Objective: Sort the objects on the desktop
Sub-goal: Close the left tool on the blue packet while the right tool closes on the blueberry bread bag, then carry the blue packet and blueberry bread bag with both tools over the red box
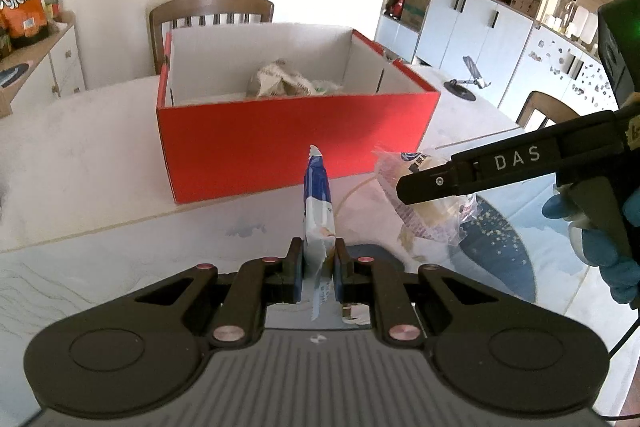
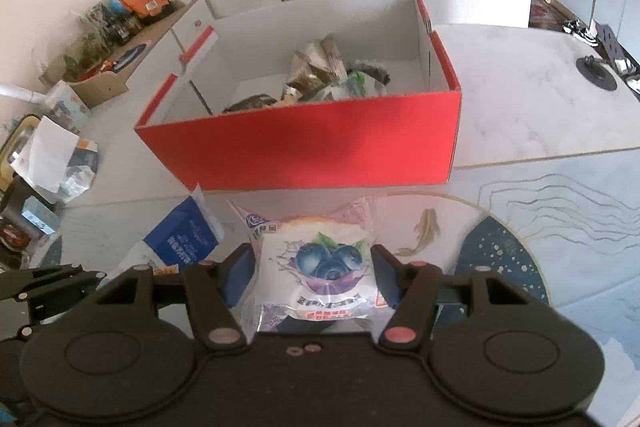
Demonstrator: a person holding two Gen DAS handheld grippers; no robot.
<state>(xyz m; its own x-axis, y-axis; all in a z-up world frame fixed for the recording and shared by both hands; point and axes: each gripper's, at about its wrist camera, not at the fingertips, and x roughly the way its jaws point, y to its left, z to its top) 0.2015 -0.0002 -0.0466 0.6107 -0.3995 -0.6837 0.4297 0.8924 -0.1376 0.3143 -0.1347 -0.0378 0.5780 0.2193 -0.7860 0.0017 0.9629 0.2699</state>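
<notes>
My left gripper (image 1: 319, 247) is shut on a blue and white snack packet (image 1: 318, 195), which stands edge-on above the table. In the right wrist view that packet (image 2: 184, 235) hangs at the lower left. My right gripper (image 2: 314, 255) is shut on a clear-wrapped blueberry bread packet (image 2: 324, 267), its pads pressing both sides. From the left wrist view the right gripper (image 1: 404, 187) comes in from the right with the bread packet (image 1: 432, 219). An open red box (image 2: 304, 147) stands just beyond both grippers, with crumpled wrappers (image 2: 320, 75) inside.
A wooden chair (image 1: 212, 11) stands behind the box. A phone stand (image 1: 468, 79) sits on the table at the right. Loose papers and packets (image 2: 52, 155) lie at the table's left. A pale mat with a dark blue circle (image 2: 496, 259) covers the near side.
</notes>
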